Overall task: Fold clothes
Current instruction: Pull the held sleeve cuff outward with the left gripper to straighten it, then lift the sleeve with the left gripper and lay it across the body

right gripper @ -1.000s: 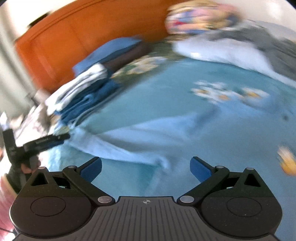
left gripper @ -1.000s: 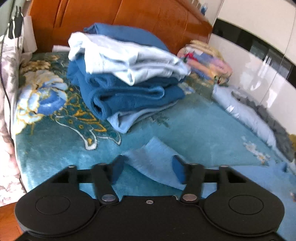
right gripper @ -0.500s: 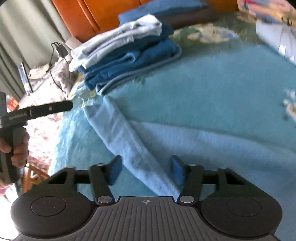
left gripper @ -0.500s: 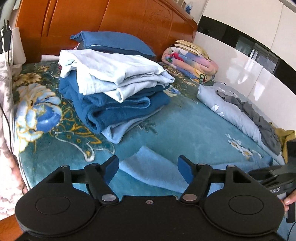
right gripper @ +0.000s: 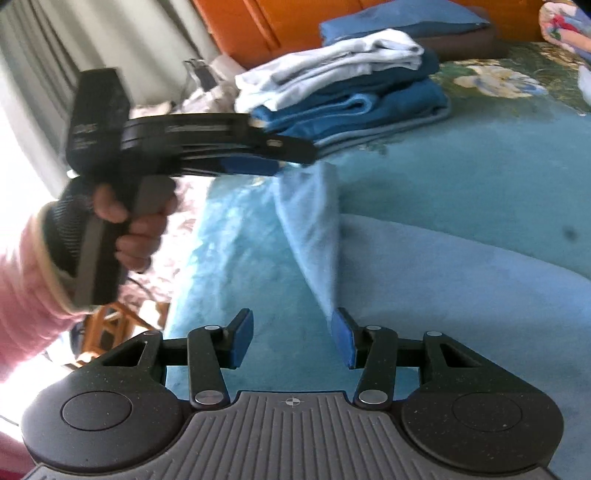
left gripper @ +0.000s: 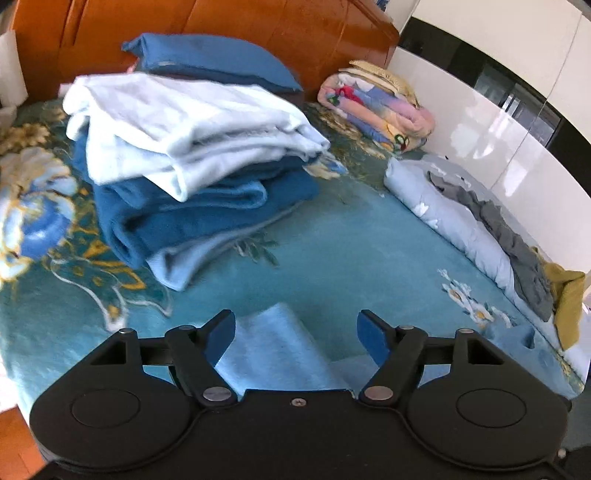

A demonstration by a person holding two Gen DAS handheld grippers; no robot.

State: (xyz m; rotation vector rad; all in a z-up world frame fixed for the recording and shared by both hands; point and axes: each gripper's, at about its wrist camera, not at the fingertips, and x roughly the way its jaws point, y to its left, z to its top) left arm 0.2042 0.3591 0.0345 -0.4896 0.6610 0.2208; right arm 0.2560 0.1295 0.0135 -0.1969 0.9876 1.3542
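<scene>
While both my left gripper [left gripper: 295, 334] and right gripper [right gripper: 291, 338] gape released over the light-blue garment [right gripper: 314, 221], I judge folding underway; next, pinch its strip between my fingers.

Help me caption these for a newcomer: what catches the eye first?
The tall stack of folded clothes, white on top of dark blue, sits near the orange headboard. In front of it a light blue garment lies on the teal bedspread, between the open left tongs. In the right wrist view, a hand holds the left tool over that cloth, with the right tongs open below.
</scene>
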